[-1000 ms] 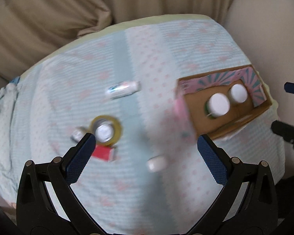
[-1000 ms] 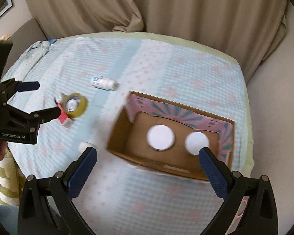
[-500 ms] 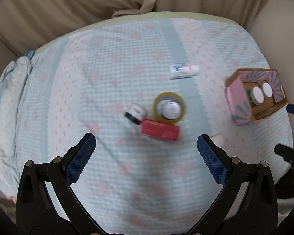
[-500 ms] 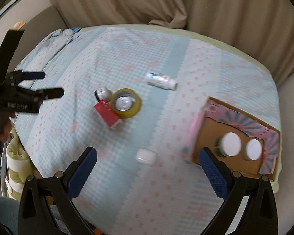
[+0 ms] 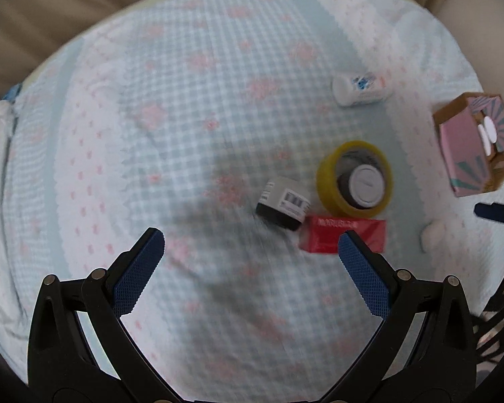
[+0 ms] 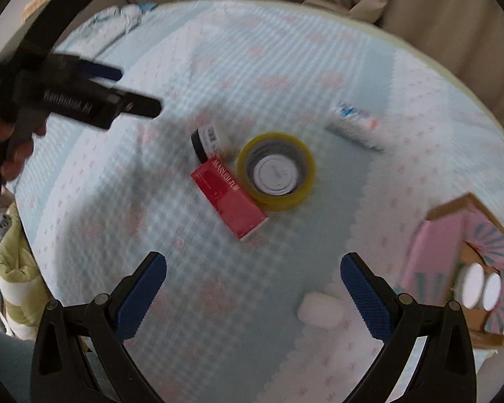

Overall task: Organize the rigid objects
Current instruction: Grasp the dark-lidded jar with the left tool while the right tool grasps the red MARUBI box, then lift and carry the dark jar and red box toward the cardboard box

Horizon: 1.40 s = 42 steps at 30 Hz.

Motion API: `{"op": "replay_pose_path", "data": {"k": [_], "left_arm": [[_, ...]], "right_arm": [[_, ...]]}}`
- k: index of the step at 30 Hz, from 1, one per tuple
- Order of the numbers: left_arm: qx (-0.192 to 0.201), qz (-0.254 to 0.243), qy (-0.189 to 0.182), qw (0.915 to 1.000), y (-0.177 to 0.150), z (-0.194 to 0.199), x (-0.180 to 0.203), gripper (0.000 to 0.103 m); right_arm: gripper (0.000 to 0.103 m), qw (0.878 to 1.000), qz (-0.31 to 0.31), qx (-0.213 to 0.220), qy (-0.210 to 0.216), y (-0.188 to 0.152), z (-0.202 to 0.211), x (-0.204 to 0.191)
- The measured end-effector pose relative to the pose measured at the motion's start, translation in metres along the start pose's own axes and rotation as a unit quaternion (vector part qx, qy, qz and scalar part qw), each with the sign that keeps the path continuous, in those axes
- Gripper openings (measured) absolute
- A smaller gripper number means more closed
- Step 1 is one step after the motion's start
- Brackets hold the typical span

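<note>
A yellow tape roll [image 5: 354,179] [image 6: 276,171] lies on the checked cloth with a white-lidded jar [image 5: 366,185] standing inside it. A red box [image 5: 342,235] [image 6: 230,196] and a small black-and-white jar [image 5: 283,203] [image 6: 208,139] lie against it. A white tube [image 5: 361,89] [image 6: 354,126] lies farther back. A small white oval piece [image 6: 320,309] [image 5: 433,235] lies near the pink cardboard box [image 5: 470,149] [image 6: 453,268], which holds two white-lidded jars [image 6: 480,285]. My left gripper [image 5: 248,258] is open and empty above the cloth, short of the cluster. My right gripper [image 6: 252,285] is open and empty.
The cloth covers a rounded table [image 5: 184,100] with beige curtains behind. A bunched light cloth [image 6: 124,16] lies at the far left edge. A green-striped fabric [image 6: 13,285] sits below the table's left side. The left gripper also shows in the right wrist view [image 6: 84,100].
Both grippers have swung left and come lower toward the tape-roll cluster. The pink box has slid to the right edge of both views. Both jaws stay open.
</note>
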<state>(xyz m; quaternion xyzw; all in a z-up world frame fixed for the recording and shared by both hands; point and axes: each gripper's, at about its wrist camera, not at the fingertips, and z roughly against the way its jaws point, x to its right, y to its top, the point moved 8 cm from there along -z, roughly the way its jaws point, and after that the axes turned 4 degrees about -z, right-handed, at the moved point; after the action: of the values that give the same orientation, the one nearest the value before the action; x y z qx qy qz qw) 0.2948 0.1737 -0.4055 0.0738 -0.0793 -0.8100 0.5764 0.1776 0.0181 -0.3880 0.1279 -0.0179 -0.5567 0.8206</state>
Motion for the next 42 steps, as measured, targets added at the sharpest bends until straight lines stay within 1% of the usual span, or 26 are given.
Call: {"op": "replay_pose_path", "data": {"k": [4,5,8,9,10,12,13,15,16,17,20,22,25,27,28,29,34,39,42], "left_arm": [[-0.029,-0.018,-0.012,0.9993,0.010,-0.043,0.005,0.103],[-0.038,-0.025,-0.014,0.9989,0.012,-0.055,0.009,0.103],[-0.059,-0.037,-0.020,0.9974,0.014,-0.081,0.014,0.103],[-0.065,-0.039,-0.022,0.9969,0.014,-0.087,0.014,0.102],[-0.074,-0.040,-0.026,0.9961,0.015,-0.096,0.015,0.100],[-0.083,-0.040,-0.036,0.9951,0.016,-0.106,0.016,0.099],[-0.086,-0.038,-0.051,0.9943,0.017,-0.111,0.018,0.099],[-0.090,-0.039,-0.059,0.9934,0.020,-0.116,0.021,0.099],[-0.094,-0.044,-0.062,0.9927,0.021,-0.119,0.023,0.098],[-0.096,-0.048,-0.063,0.9922,0.021,-0.120,0.025,0.095],[-0.106,-0.065,-0.073,0.9895,0.019,-0.127,0.033,0.088],[-0.110,-0.067,-0.078,0.9885,0.019,-0.131,0.038,0.086],[-0.116,-0.067,-0.088,0.9870,0.019,-0.136,0.043,0.075],[-0.118,-0.074,-0.083,0.9868,0.018,-0.137,0.047,0.073],[-0.117,-0.080,-0.082,0.9865,0.019,-0.138,0.050,0.067],[-0.117,-0.083,-0.088,0.9858,0.017,-0.138,0.055,0.059],[-0.113,-0.093,-0.077,0.9862,0.007,-0.132,0.059,0.059],[-0.107,-0.075,-0.069,0.9890,-0.003,-0.125,0.050,0.058],[-0.106,-0.055,-0.068,0.9905,-0.007,-0.122,0.046,0.058]], "right_arm": [[0.102,0.999,0.016,-0.033,0.001,0.004,-0.048,0.000],[0.099,0.999,0.022,-0.040,0.004,0.005,-0.059,0.001],[0.095,0.997,0.035,-0.066,0.009,0.006,-0.090,0.003],[0.089,0.996,0.040,-0.075,0.012,0.005,-0.100,0.003],[0.087,0.996,0.043,-0.080,0.015,0.005,-0.105,0.002],[0.085,0.994,0.056,-0.091,0.019,0.005,-0.119,-0.001],[0.085,0.993,0.064,-0.093,0.020,0.006,-0.124,-0.004],[0.084,0.992,0.082,-0.094,0.022,0.010,-0.131,-0.009],[0.084,0.991,0.094,-0.093,0.023,0.013,-0.135,-0.013],[0.080,0.990,0.100,-0.095,0.024,0.015,-0.138,-0.015],[0.079,0.988,0.111,-0.109,0.017,0.015,-0.148,-0.017],[0.074,0.987,0.116,-0.111,0.007,0.015,-0.149,-0.015],[0.064,0.986,0.121,-0.116,-0.008,0.016,-0.149,-0.016],[0.058,0.985,0.127,-0.118,-0.015,0.017,-0.150,-0.021],[0.057,0.984,0.131,-0.119,-0.018,0.018,-0.150,-0.022],[0.057,0.983,0.137,-0.119,-0.021,0.018,-0.150,-0.025],[0.057,0.979,0.168,-0.112,-0.040,0.020,-0.152,-0.040],[0.057,0.976,0.184,-0.104,-0.047,0.024,-0.155,-0.056],[0.057,0.972,0.201,-0.101,-0.064,0.025,-0.158,-0.062]]}}
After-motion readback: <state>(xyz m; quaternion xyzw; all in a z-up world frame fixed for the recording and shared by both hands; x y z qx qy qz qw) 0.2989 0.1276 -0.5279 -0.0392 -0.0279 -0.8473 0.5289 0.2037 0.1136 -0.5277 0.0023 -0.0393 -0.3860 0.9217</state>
